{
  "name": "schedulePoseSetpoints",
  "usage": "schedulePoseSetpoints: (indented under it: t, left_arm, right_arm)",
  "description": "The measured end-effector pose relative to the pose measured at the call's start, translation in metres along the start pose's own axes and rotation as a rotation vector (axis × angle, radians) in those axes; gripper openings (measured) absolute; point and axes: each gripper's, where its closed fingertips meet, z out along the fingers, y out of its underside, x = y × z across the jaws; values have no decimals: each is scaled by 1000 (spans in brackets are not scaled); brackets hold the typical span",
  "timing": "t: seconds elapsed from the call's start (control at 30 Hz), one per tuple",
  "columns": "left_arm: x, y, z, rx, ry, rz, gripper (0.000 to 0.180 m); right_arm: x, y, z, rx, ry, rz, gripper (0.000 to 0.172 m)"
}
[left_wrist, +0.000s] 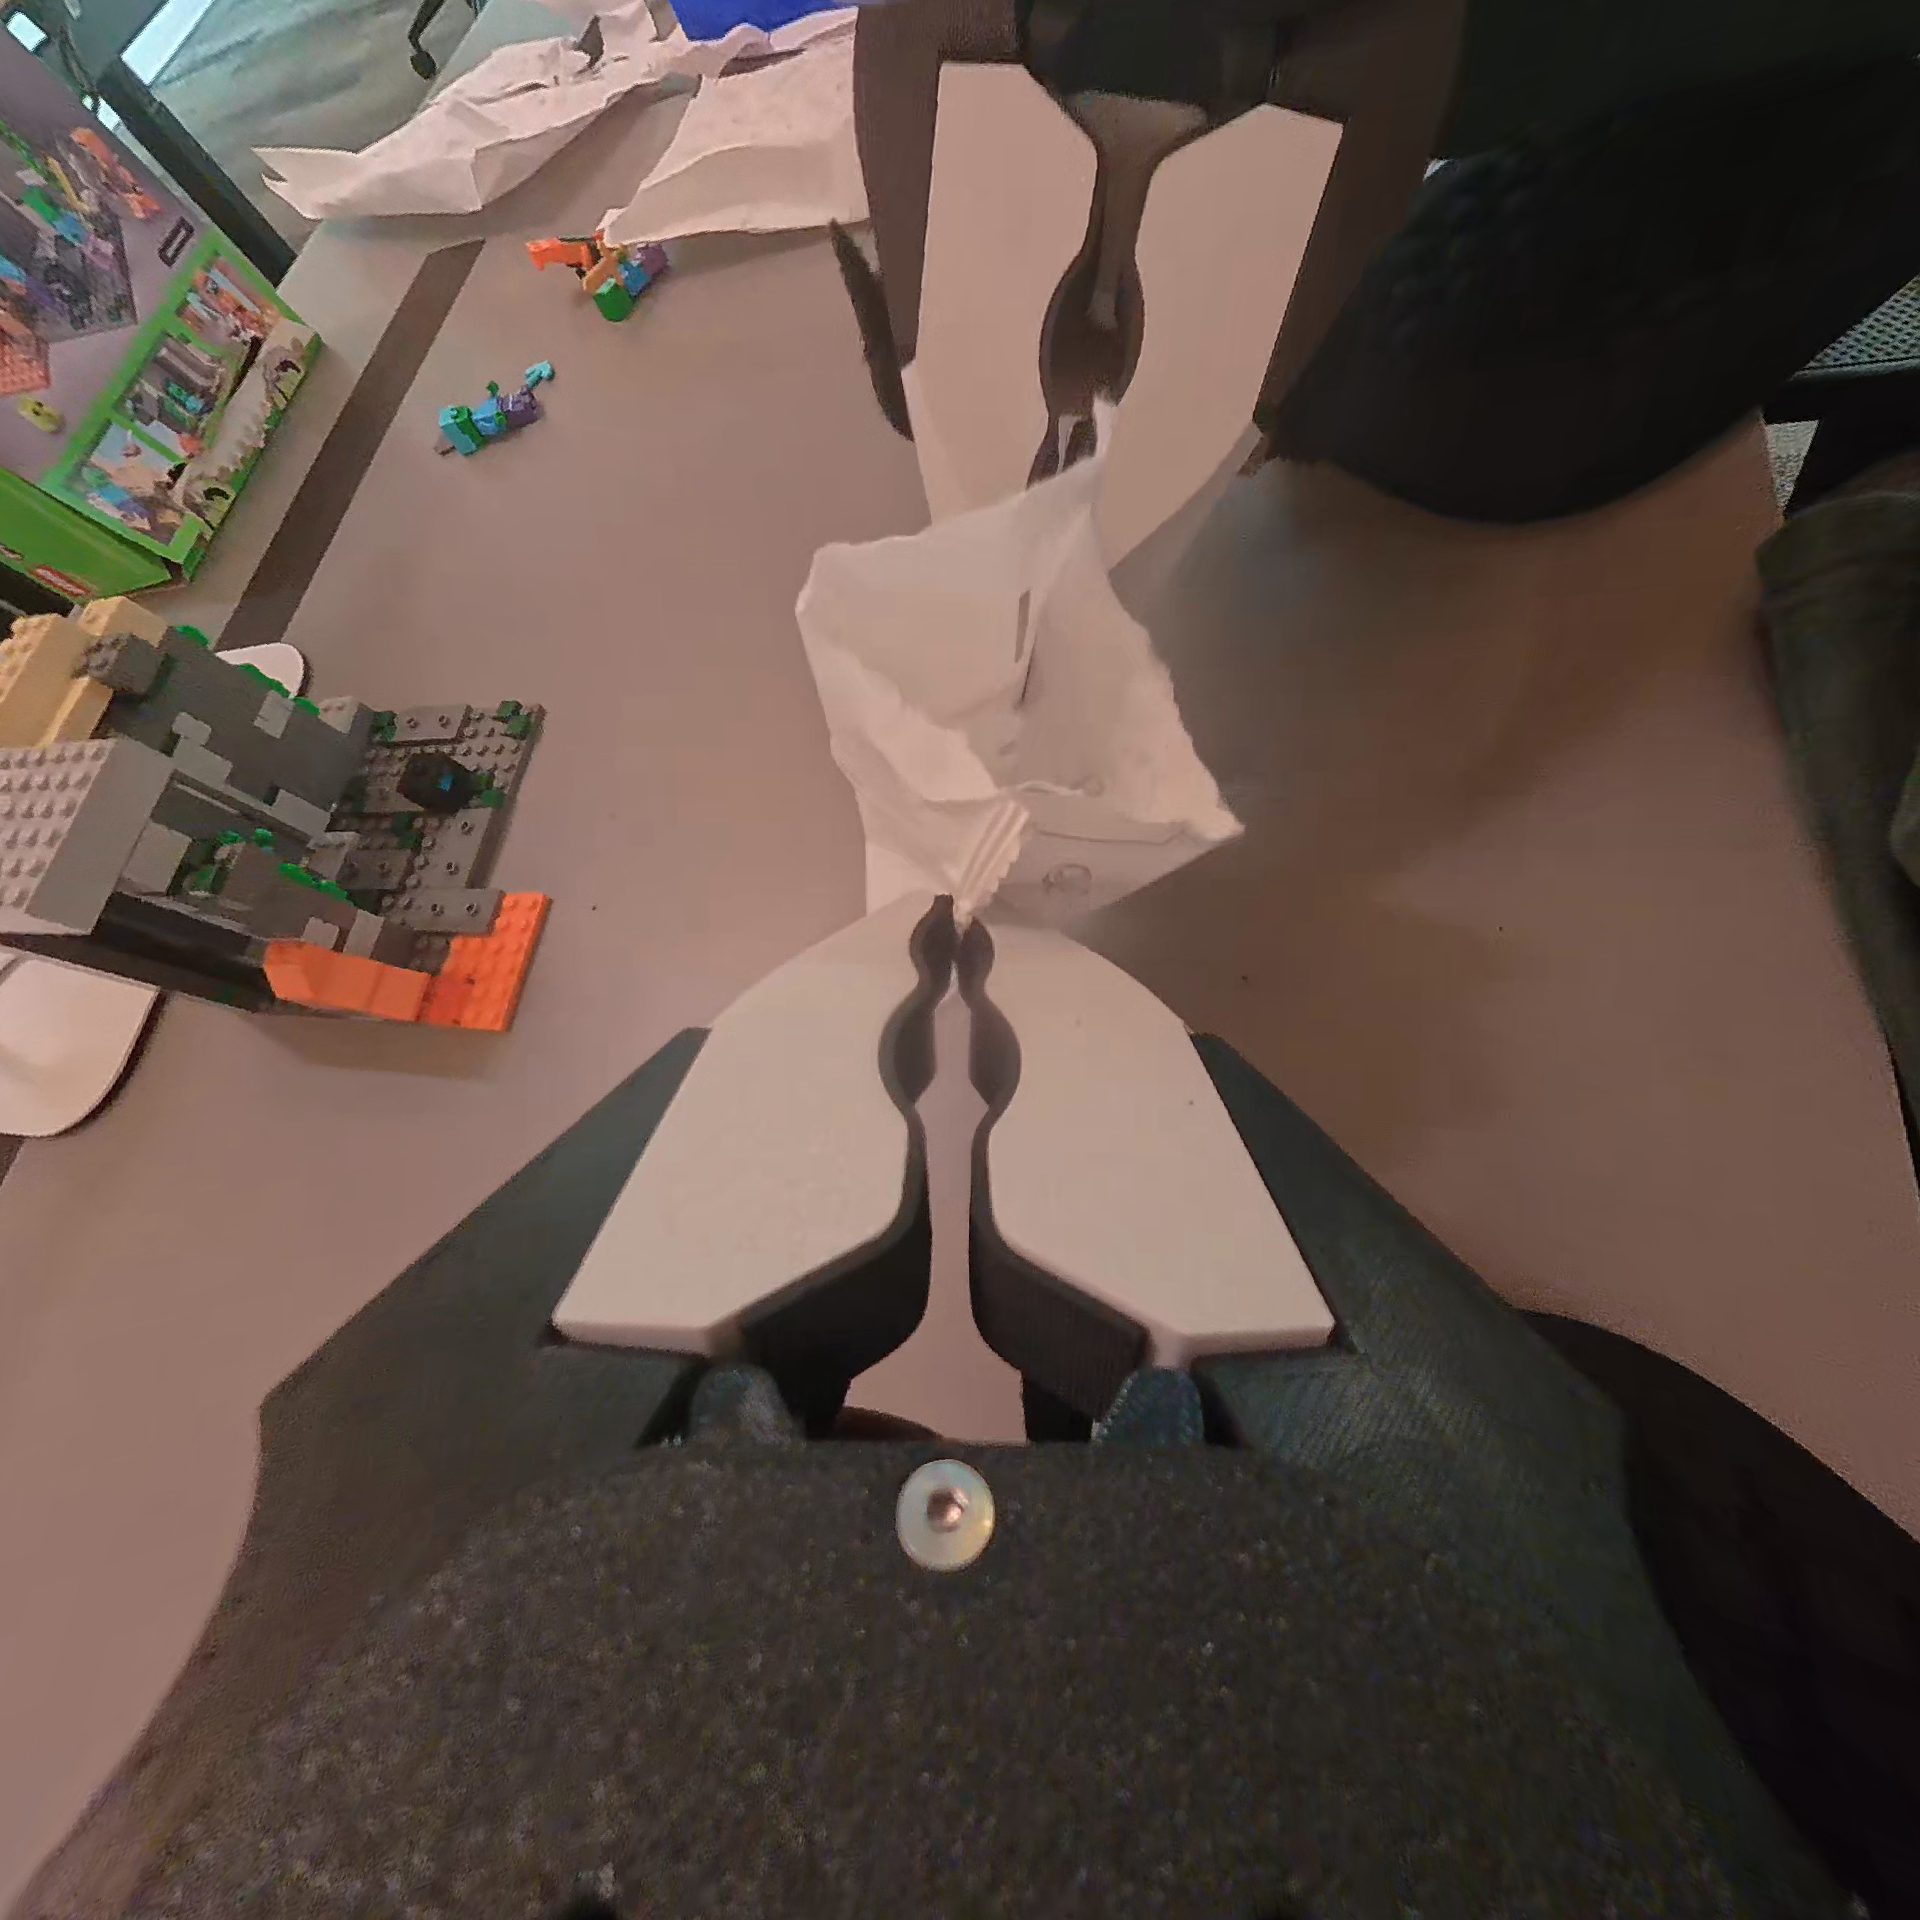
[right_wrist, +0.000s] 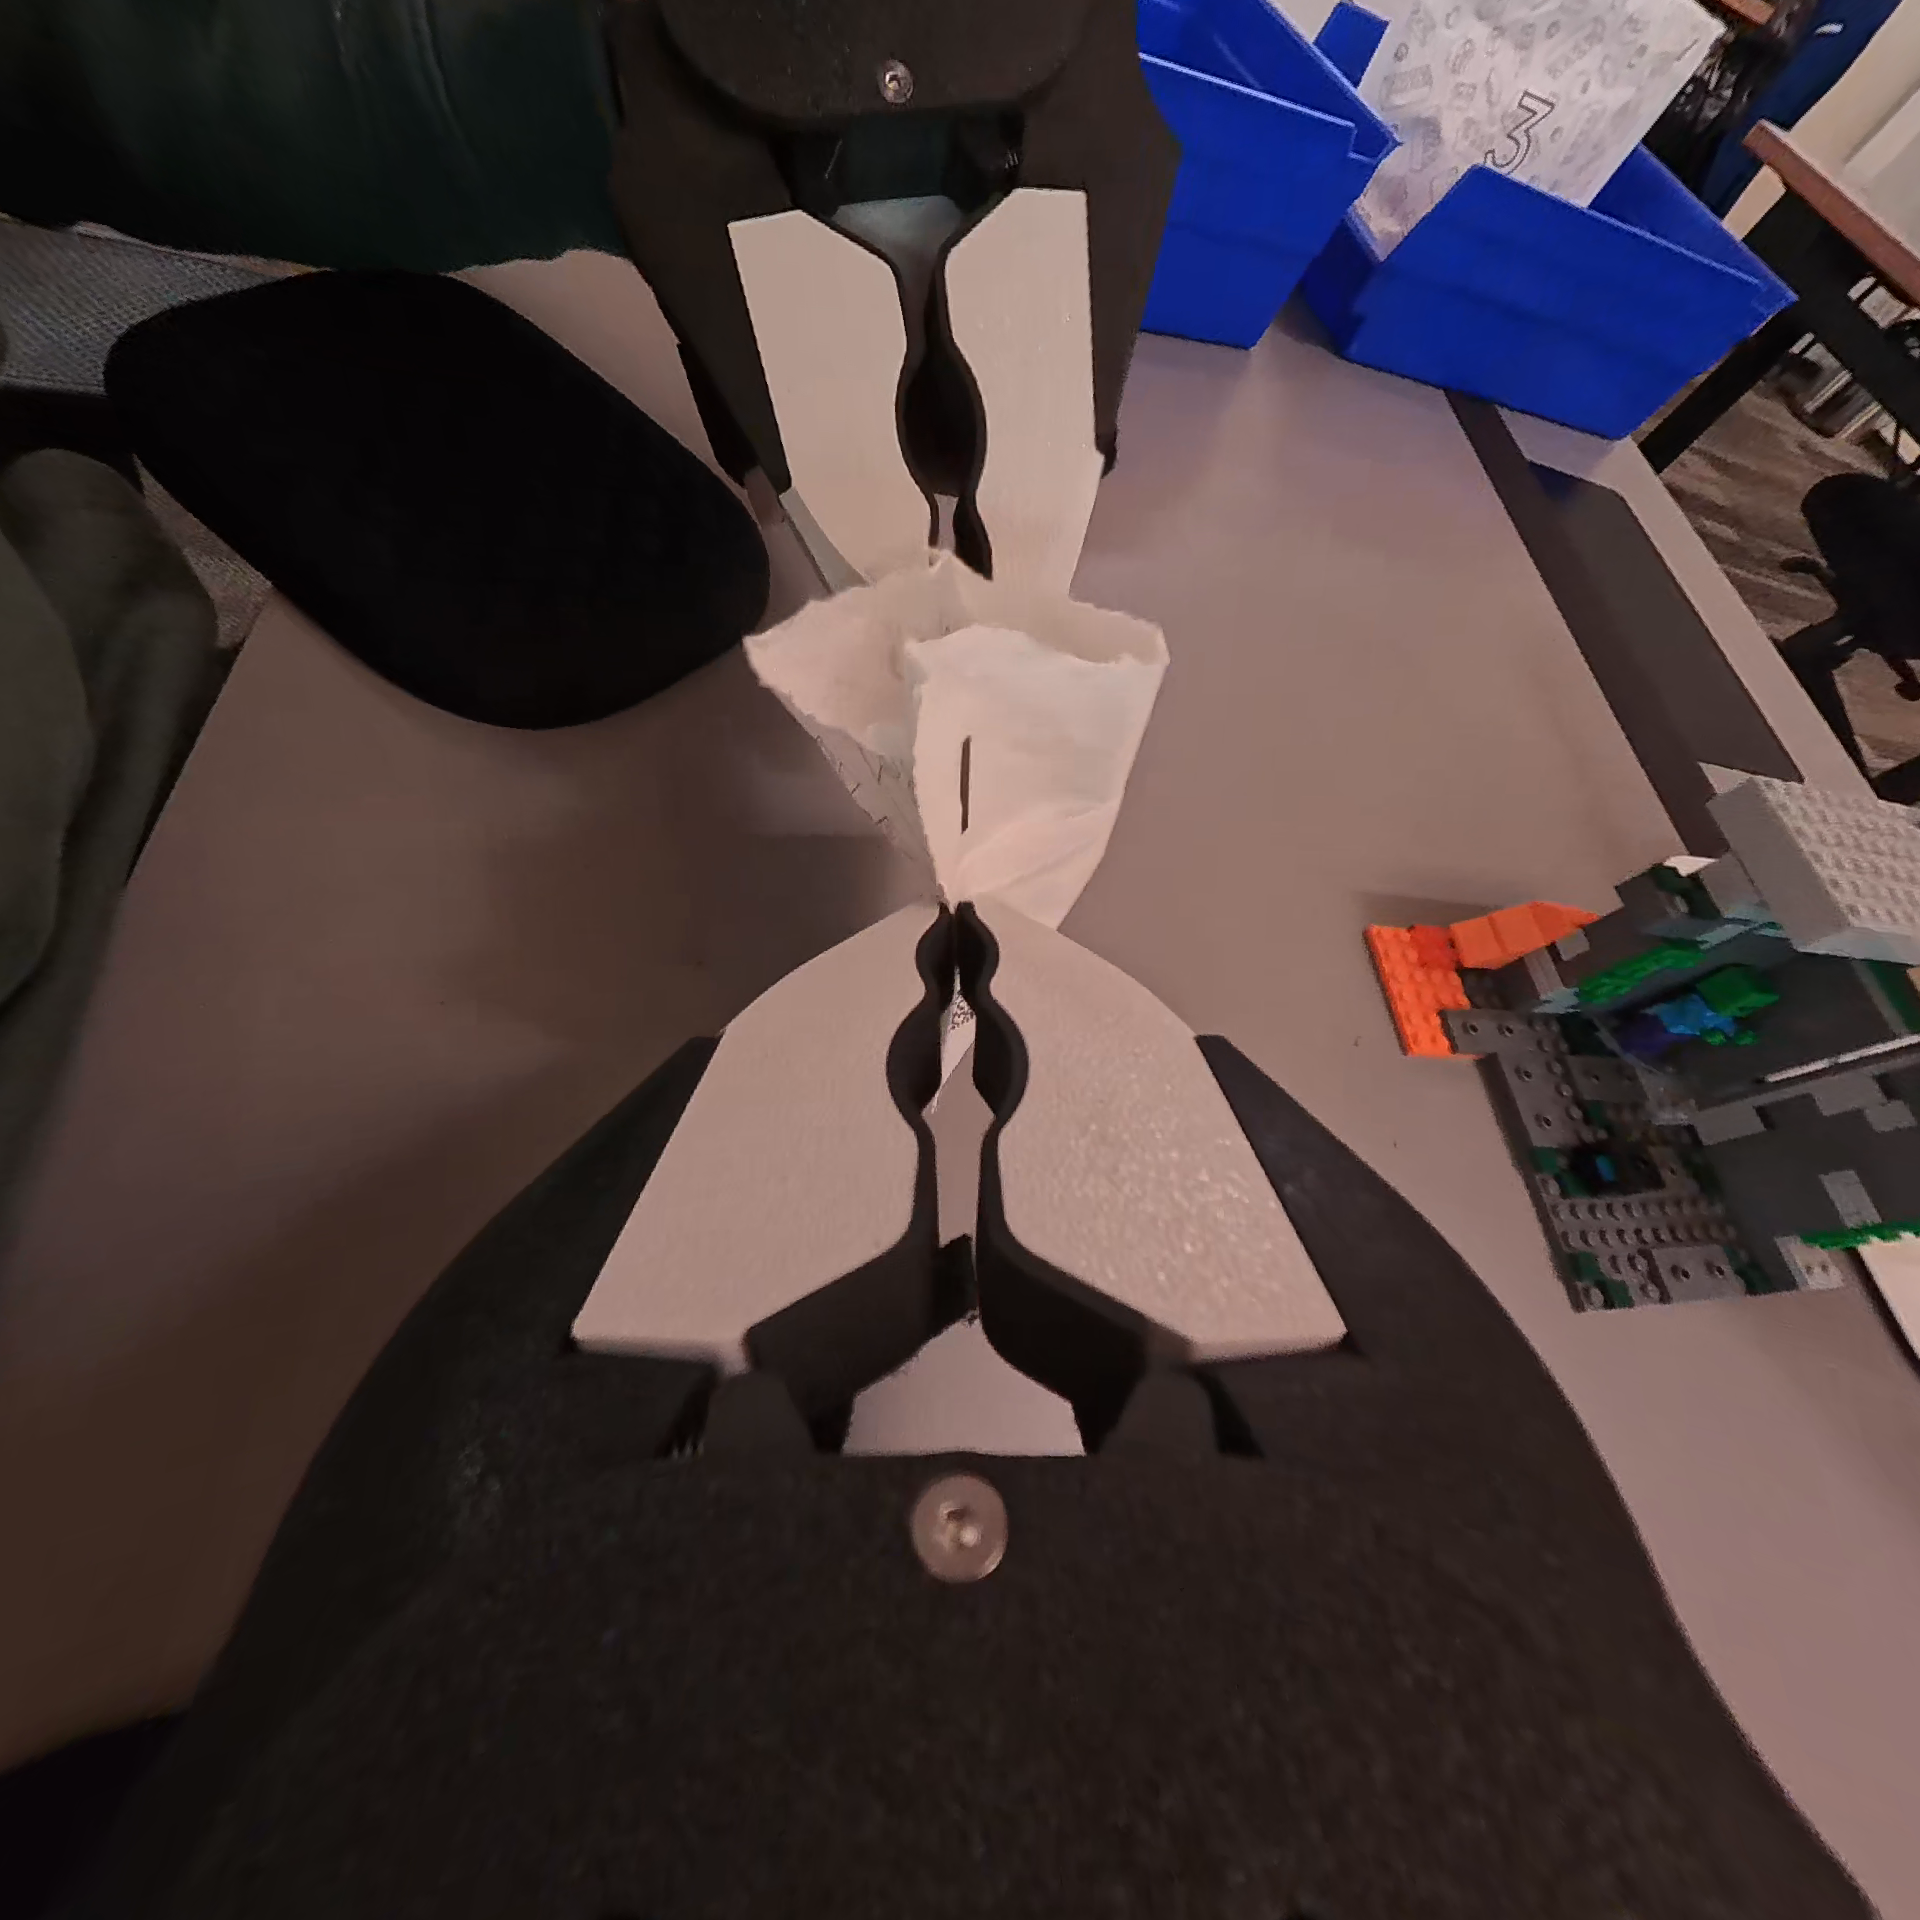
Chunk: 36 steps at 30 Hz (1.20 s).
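Observation:
A small white paper bag (left_wrist: 997, 707) with a torn-open top hangs above the grey table (left_wrist: 623, 644), stretched between my two grippers. My left gripper (left_wrist: 954, 920) is shut on the bag's crimped edge. My right gripper (right_wrist: 957, 914) is shut on the opposite edge of the same bag (right_wrist: 997, 748); a strip of printed paper shows between its fingers. Each gripper faces the other across the bag: the right one shows far off in the left wrist view (left_wrist: 1070, 436), the left one in the right wrist view (right_wrist: 961, 540).
A brick-built model on grey and orange plates (left_wrist: 312, 862) stands on the table, also seen in the right wrist view (right_wrist: 1683, 1081). A green toy box (left_wrist: 114, 364), loose small brick figures (left_wrist: 494, 410), torn white bags (left_wrist: 540, 135), blue bins (right_wrist: 1507, 260) and a black cushion (right_wrist: 416, 488) lie around. Some 4 centimetres of space lies between my two pairs of fingers.

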Motion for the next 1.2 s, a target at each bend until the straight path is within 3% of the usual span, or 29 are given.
schedulePoseSetpoints:
  t: [0.7,0.87,1.03,1.2]
  left_arm:
    - [-2,-4,4,17,12,-3,0]
    - [-10,7,-3,6,-16,-32,0]
    - [-26,22,-5,-16,-60,-83,0]
    - [-54,51,-14,-90,-118,-187,0]
  right_arm:
    - [6,-1,3,28,18,-1,0]
    - [15,9,-6,3,38,16,3]
    - [23,23,-12,-30,55,75,17]
    - [29,37,-23,-26,87,168,20]
